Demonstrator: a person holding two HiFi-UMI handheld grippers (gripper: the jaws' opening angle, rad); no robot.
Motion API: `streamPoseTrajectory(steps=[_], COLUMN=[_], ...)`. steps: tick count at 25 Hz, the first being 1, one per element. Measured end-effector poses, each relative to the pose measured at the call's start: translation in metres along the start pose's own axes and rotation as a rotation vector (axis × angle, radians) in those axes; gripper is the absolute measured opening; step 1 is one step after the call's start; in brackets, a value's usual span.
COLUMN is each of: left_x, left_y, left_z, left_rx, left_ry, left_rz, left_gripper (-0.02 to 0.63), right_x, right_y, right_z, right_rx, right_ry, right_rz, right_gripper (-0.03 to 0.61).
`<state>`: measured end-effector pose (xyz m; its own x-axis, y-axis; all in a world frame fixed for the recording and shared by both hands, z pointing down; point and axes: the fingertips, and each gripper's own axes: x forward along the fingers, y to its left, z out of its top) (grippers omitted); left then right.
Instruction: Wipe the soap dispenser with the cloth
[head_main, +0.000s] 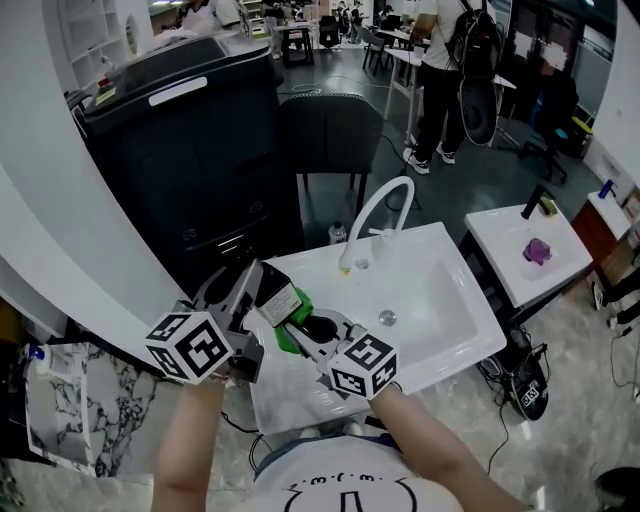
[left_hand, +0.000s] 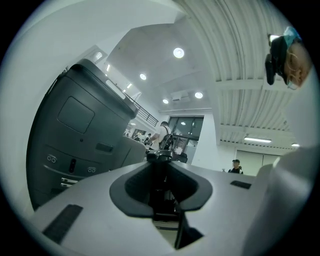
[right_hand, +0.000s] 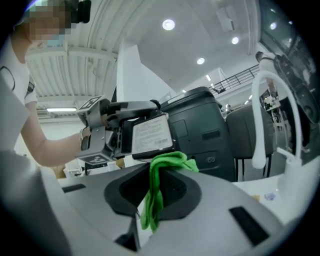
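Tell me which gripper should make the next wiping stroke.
Right. The right gripper pinches the green cloth, which sits just beneath the soap dispenser. The left gripper is clamped on the dispenser, so it can probably only steady it.

Sink (head_main: 452, 292): a white basin top is seen below, with its bowl left bare.
Fitted on it: a white arched faucet (head_main: 378, 208) is mounted at the far rim, and a round drain (head_main: 387, 317) is set in the bowl.
Second sink (head_main: 498, 245): placed to the right, well apart. A purple cloth (head_main: 537, 250) is laid on it near a black faucet (head_main: 538, 203).
Floor (head_main: 572, 420): pale marbled tiles are seen under both.
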<state>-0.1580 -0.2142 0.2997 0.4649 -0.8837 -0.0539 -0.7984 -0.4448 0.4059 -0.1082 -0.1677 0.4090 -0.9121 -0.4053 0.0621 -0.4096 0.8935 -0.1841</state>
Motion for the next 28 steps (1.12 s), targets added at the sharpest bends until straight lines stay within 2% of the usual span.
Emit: streamPoseTrajectory(steps=[7, 11, 16, 20, 25, 27, 28], left_x=[0.006, 0.004, 0.002, 0.002, 0.002, 0.003, 0.004], left_y=[-0.002, 0.002, 0.008, 0.012, 0.020, 0.015, 0.010], left_z=[0.001, -0.001, -0.006, -0.013, -0.026, -0.031, -0.035], left_rx=[0.058, 0.065, 0.137, 0.159, 0.174, 0.246, 0.311], left_ry=[0.003, 0.003, -0.023, -0.022, 0.003, 0.019, 0.031], left_rz=[0.016, 0.028, 0.077, 0.102, 0.132, 0.125, 0.117], left_gripper=[0.092, 0.093, 0.092, 0.094, 0.093, 0.092, 0.093], right_x=[0.011, 0.009, -0.005, -0.021, -0.047, -0.054, -0.057], right_y=[0.040, 0.045, 0.022, -0.005, -0.044, -0.047, -0.046], right_z=[-0.010, -0.015, -0.017, -0.011, 0.018, 0.034, 0.043], right_rx=[-0.197, -0.206, -0.199, -0.191, -0.114, -0.105, -0.106], right_ry=[0.088, 0.113, 0.158, 0.167, 0.053, -0.001, -0.025], right_rz=[0.115, 0.168, 0.092, -0.011, -0.189, -0.192, -0.183], right_gripper=[0.048, 0.048, 0.048, 0.048, 0.048, 0.048, 0.048])
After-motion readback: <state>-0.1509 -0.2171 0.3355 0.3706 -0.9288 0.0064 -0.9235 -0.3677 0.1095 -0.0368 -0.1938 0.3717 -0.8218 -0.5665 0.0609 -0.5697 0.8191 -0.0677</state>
